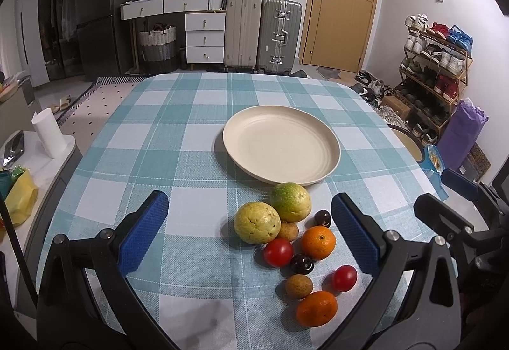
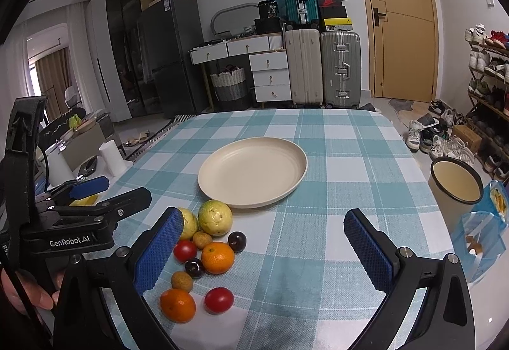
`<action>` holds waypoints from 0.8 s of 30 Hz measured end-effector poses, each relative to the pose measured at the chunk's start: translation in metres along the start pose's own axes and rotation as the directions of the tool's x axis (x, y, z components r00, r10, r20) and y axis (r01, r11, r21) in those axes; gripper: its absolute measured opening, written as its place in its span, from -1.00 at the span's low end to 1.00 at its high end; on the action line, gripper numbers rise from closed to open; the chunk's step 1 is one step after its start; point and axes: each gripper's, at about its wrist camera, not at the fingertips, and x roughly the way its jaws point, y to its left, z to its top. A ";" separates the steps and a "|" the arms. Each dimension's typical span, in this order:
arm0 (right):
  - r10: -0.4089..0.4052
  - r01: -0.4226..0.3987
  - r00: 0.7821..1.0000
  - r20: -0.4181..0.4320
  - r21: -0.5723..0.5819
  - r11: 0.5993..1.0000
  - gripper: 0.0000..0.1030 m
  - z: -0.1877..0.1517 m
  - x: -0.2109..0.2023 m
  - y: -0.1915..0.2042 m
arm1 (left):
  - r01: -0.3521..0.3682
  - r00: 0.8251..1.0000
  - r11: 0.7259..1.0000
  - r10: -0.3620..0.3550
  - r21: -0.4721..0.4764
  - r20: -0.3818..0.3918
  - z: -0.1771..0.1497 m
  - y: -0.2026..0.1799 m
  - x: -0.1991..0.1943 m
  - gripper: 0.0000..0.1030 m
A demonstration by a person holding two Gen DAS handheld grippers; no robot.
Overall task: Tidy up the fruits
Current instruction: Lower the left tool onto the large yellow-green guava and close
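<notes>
Both the left hand-held gripper (image 1: 249, 230) and right hand-held gripper (image 2: 264, 242) hovered wide and empty. The fruits (image 1: 292, 242) lay clustered on the table (image 1: 159, 133), just beside the bare plate (image 1: 281, 148). Picking likely had not begun; next calls for closing on one fruit.

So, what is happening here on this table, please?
A person holds two grippers above a checked table. Both the left gripper and the right gripper are open and hold nothing. The cream plate is bare. The fruits, among them two oranges, two tomatoes and two yellow-green fruits, lie grouped beside it, none moved onto it yet.
</notes>
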 end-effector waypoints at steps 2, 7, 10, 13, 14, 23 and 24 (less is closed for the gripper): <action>0.004 -0.004 1.000 -0.002 0.006 1.000 1.00 0.000 0.001 -0.002 | 0.004 1.000 1.000 -0.004 -0.001 -0.007 -0.001 0.000 0.004 0.98; 0.007 -0.007 1.000 -0.012 0.018 1.000 1.00 -0.002 0.006 -0.005 | 0.025 0.999 0.999 -0.026 -0.025 -0.042 -0.002 0.007 0.018 0.98; 0.010 -0.009 1.000 -0.017 0.019 1.000 1.00 -0.003 0.009 -0.006 | 0.052 0.996 0.997 -0.055 -0.051 -0.069 -0.005 0.014 0.029 0.98; 0.009 -0.009 1.000 -0.024 0.017 1.000 1.00 -0.003 0.014 -0.006 | 0.078 0.993 0.994 -0.084 -0.072 -0.083 -0.007 0.021 0.038 0.98; 0.010 -0.009 1.000 -0.027 0.017 1.000 1.00 -0.004 0.015 -0.006 | 0.084 0.992 0.993 -0.092 -0.080 -0.092 -0.008 0.024 0.041 0.98; 0.007 -0.006 0.998 -0.062 0.022 1.000 1.00 -0.006 0.037 -0.011 | 0.174 0.964 0.969 -0.204 -0.176 -0.172 -0.017 0.047 0.077 0.94; 0.008 -0.006 0.998 -0.067 0.022 1.000 1.00 -0.006 0.040 -0.012 | 0.183 0.960 0.965 -0.216 -0.187 -0.178 -0.017 0.049 0.081 0.91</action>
